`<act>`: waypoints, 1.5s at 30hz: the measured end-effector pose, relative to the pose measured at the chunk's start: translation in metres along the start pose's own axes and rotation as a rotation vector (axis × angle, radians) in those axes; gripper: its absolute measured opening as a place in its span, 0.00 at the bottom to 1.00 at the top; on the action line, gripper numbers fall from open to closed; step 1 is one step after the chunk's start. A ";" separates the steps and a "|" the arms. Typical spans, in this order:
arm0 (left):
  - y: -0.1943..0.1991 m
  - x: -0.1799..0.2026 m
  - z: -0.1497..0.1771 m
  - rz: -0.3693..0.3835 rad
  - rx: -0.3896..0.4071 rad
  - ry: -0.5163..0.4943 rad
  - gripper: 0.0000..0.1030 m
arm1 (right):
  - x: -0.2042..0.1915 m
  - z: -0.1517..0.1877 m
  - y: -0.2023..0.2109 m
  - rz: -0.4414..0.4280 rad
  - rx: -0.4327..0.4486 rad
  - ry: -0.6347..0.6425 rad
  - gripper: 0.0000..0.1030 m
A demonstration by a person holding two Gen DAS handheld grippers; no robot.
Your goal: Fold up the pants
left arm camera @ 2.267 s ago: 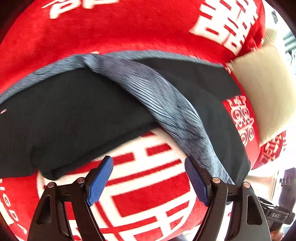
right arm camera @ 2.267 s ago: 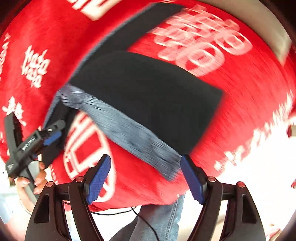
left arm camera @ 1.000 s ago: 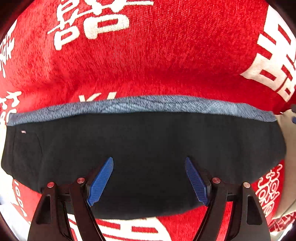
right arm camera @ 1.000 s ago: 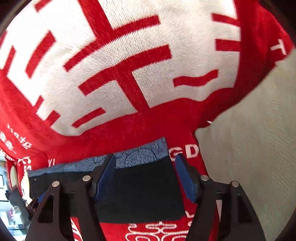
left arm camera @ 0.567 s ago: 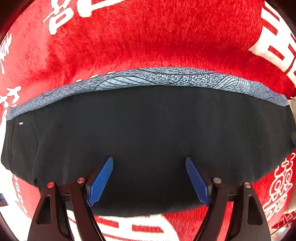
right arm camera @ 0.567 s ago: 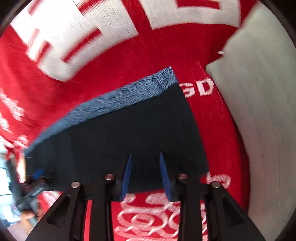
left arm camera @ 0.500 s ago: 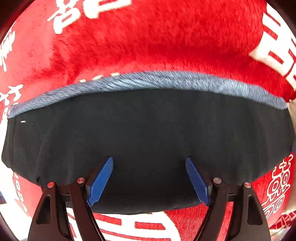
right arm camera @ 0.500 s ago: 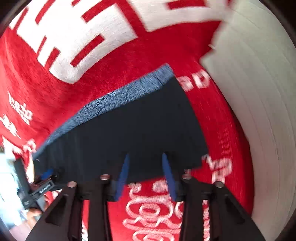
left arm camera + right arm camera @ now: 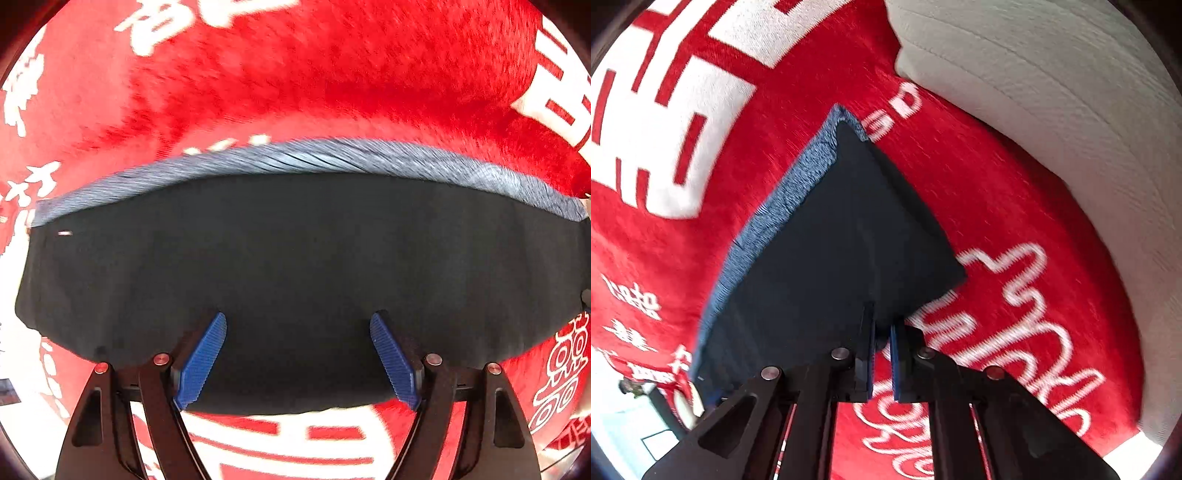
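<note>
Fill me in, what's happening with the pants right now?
A person with two handheld grippers is folding dark pants with a blue-grey waistband on a red blanket. The right gripper is shut on the pants' near edge by a corner. The left gripper hangs open over the folded pants, holding nothing.

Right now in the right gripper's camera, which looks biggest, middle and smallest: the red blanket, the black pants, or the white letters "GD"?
1. Red blanket, filling most of the view.
2. Black pants, a large dark shape.
3. White letters "GD", tiny beside the pants.
</note>
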State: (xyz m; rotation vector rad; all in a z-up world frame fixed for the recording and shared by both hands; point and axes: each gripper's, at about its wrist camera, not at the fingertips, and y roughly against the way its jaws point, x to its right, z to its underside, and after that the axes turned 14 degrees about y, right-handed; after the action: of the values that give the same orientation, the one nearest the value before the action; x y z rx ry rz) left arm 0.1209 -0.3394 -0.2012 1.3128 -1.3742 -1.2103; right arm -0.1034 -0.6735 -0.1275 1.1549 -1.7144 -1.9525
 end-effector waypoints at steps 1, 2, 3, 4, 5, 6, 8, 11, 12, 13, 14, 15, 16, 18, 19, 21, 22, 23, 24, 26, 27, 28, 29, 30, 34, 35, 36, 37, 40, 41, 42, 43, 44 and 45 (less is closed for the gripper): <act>0.006 -0.011 -0.004 -0.012 0.019 0.004 0.79 | 0.000 0.003 0.002 0.017 -0.005 0.003 0.19; 0.011 -0.023 -0.008 -0.025 0.034 0.015 0.79 | 0.000 0.007 0.007 0.051 -0.010 0.003 0.31; 0.015 -0.037 -0.013 -0.037 0.047 0.033 0.79 | -0.002 0.008 0.014 0.080 -0.008 0.010 0.35; 0.018 -0.055 -0.019 -0.049 0.057 0.059 0.79 | -0.007 0.013 0.020 0.095 0.002 0.033 0.37; 0.018 -0.072 -0.025 -0.062 0.062 0.082 0.79 | -0.012 0.020 0.023 0.087 0.011 0.076 0.37; 0.017 -0.089 -0.030 -0.085 0.067 0.104 0.79 | -0.027 0.026 0.024 0.055 0.010 0.124 0.37; 0.015 -0.119 -0.041 -0.136 0.074 0.154 0.79 | -0.066 0.041 0.013 -0.044 -0.034 0.231 0.37; 0.011 -0.171 -0.045 -0.211 0.109 0.214 0.79 | -0.136 0.075 -0.021 -0.244 -0.129 0.351 0.37; 0.012 -0.184 -0.047 -0.225 0.122 0.220 0.79 | -0.157 0.088 -0.034 -0.304 -0.159 0.369 0.37; 0.008 -0.202 -0.054 -0.255 0.144 0.218 0.79 | -0.186 0.104 -0.054 -0.383 -0.204 0.384 0.37; 0.002 -0.216 -0.058 -0.272 0.160 0.213 0.79 | -0.203 0.113 -0.070 -0.420 -0.225 0.393 0.37; 0.000 -0.224 -0.058 -0.281 0.166 0.210 0.79 | -0.227 0.127 -0.089 -0.458 -0.247 0.408 0.37; -0.009 -0.241 -0.065 -0.296 0.171 0.204 0.79 | -0.247 0.139 -0.106 -0.483 -0.269 0.417 0.37; -0.025 -0.261 -0.072 -0.321 0.166 0.192 0.79 | -0.277 0.148 -0.151 -0.521 -0.292 0.392 0.37; -0.034 -0.273 -0.074 -0.321 0.155 0.190 0.79 | -0.287 0.157 -0.164 -0.535 -0.299 0.363 0.37; -0.041 -0.287 -0.072 -0.257 0.165 0.197 0.88 | -0.302 0.163 -0.186 -0.541 -0.300 0.326 0.37; -0.039 -0.290 -0.070 -0.252 0.180 0.192 0.92 | -0.306 0.166 -0.191 -0.533 -0.290 0.317 0.37; -0.039 -0.292 -0.069 -0.235 0.187 0.178 0.92 | -0.310 0.167 -0.195 -0.531 -0.273 0.305 0.37; -0.040 -0.293 -0.068 -0.220 0.197 0.166 0.92 | -0.312 0.168 -0.196 -0.530 -0.259 0.289 0.37; -0.041 -0.298 -0.066 -0.188 0.205 0.156 0.93 | -0.311 0.166 -0.191 -0.514 -0.228 0.258 0.14; -0.044 -0.303 -0.069 -0.169 0.203 0.161 0.93 | -0.308 0.162 -0.184 -0.498 -0.209 0.257 0.10; -0.046 -0.306 -0.069 -0.148 0.201 0.167 0.94 | -0.317 0.156 -0.185 -0.483 -0.194 0.264 0.09; -0.047 -0.309 -0.069 -0.136 0.202 0.171 0.96 | -0.315 0.156 -0.178 -0.468 -0.178 0.266 0.08; -0.048 -0.313 -0.068 -0.121 0.201 0.173 0.96 | -0.310 0.161 -0.175 -0.437 -0.180 0.265 0.07; -0.039 -0.312 -0.076 -0.114 0.148 0.178 0.95 | -0.285 0.184 -0.180 -0.340 -0.298 0.244 0.07; -0.030 -0.310 -0.079 -0.089 0.162 0.169 0.95 | -0.281 0.185 -0.170 -0.309 -0.293 0.277 0.11; -0.024 -0.308 -0.081 -0.074 0.182 0.160 0.95 | -0.282 0.183 -0.158 -0.274 -0.273 0.331 0.13; -0.018 -0.305 -0.087 -0.066 0.207 0.148 0.95 | -0.287 0.177 -0.141 -0.243 -0.237 0.413 0.14; -0.023 -0.299 -0.111 -0.080 0.227 0.152 0.95 | -0.302 0.150 -0.114 -0.133 -0.115 0.562 0.36; -0.032 -0.298 -0.118 -0.099 0.217 0.161 0.95 | -0.305 0.137 -0.110 -0.096 -0.069 0.589 0.50; -0.049 -0.299 -0.125 -0.154 0.202 0.166 0.95 | -0.305 0.125 -0.110 -0.073 -0.043 0.597 0.53; -0.063 -0.302 -0.128 -0.203 0.176 0.168 0.96 | -0.302 0.114 -0.114 -0.038 -0.024 0.595 0.53; -0.073 -0.307 -0.129 -0.200 0.159 0.186 1.00 | -0.300 0.103 -0.122 0.005 -0.025 0.589 0.53; -0.073 -0.313 -0.130 -0.171 0.178 0.223 1.00 | -0.296 0.095 -0.133 0.050 -0.045 0.574 0.52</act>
State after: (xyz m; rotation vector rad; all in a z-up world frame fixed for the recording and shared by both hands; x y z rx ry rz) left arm 0.2847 -0.0367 -0.2410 1.6658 -1.2508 -1.0329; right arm 0.0528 -0.3737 -0.1454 1.4580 -1.3670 -1.4252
